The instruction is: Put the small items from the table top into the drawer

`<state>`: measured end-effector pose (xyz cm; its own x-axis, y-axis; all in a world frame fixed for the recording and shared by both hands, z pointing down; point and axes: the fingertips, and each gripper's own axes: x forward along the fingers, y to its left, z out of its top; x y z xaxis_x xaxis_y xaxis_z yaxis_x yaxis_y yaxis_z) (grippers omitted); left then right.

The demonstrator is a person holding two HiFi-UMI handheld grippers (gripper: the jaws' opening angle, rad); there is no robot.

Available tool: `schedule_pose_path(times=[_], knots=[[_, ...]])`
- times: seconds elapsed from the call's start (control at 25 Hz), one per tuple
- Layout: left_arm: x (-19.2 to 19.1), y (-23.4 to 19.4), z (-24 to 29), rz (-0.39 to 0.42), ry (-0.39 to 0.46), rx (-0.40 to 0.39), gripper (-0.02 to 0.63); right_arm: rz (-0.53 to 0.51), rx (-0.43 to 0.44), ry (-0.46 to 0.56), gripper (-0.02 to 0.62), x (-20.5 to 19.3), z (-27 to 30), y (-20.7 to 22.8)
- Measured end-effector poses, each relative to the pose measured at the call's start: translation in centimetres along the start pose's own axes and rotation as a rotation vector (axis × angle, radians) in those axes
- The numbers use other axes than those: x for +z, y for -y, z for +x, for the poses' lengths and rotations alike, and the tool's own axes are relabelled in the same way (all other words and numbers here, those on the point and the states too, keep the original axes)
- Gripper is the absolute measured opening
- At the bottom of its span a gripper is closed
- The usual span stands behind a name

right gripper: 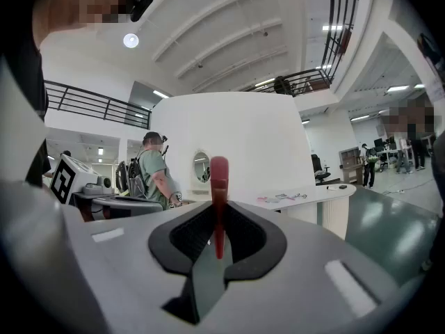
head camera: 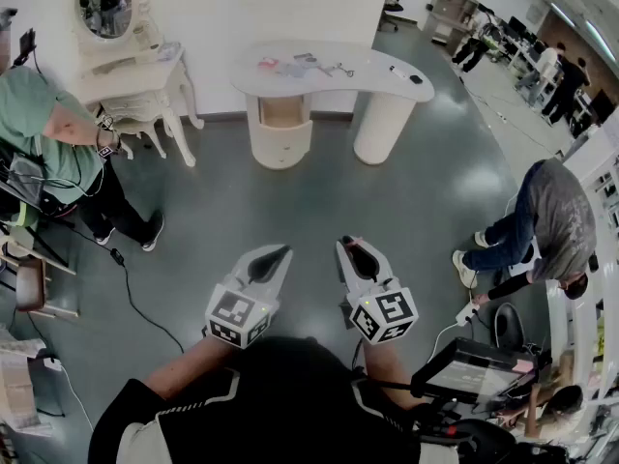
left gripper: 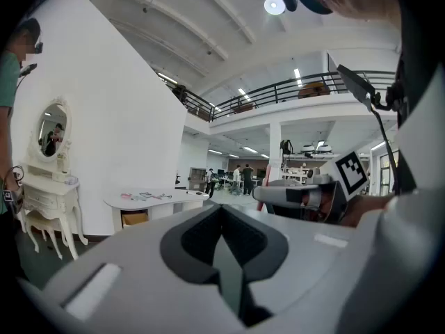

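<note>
The grey-green floor (head camera: 319, 211) fills most of the head view. Far across it, by the white wall, stands a long white table (head camera: 387, 87) with a curvy top. Under the top, on the left leg, is the drawer (head camera: 280, 112), which shows tan-brown inside. To the left of that is a white dressing table (head camera: 135, 80) with a round mirror (head camera: 104, 3).

A person in a green top (head camera: 44, 124) stands at the left edge. Another person in a grey top (head camera: 551, 216) bends low at the right.

Near the bottom, the person holds both tools side by side over the floor, well apart from the table. Each one has a cube with black and white squares on it.

The left gripper (head camera: 279, 253) has its two jaws pressed together, and there is nothing between them.

The right gripper (head camera: 350, 245) has its jaws squeezed onto a thin red thing (right gripper: 219, 186). It stands up straight between the jaws and pokes out past the tips. I cannot tell what it is.

The small items (head camera: 305, 65) lie in a little bunch on the table top, above the drawer. One small dark item (head camera: 415, 78) lies alone near the right end of the table.
</note>
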<state>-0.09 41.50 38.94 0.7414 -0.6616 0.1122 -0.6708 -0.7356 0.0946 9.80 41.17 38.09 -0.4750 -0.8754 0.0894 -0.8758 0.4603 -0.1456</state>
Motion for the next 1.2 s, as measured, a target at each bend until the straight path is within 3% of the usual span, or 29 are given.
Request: schedule_pose_path(times=[0.48,1.2], knots=[[0.1,-2.2,-0.8,-0.012,0.005,0.046,0.0,-0.032,0.008,-0.003,0.054,0.8,0.7,-0.5],[0.5,-5.2,-1.8,-0.026,0.03,0.05,0.0,-0.032,0.013,0.021,0.054,1.2,3.2,-2.4]])
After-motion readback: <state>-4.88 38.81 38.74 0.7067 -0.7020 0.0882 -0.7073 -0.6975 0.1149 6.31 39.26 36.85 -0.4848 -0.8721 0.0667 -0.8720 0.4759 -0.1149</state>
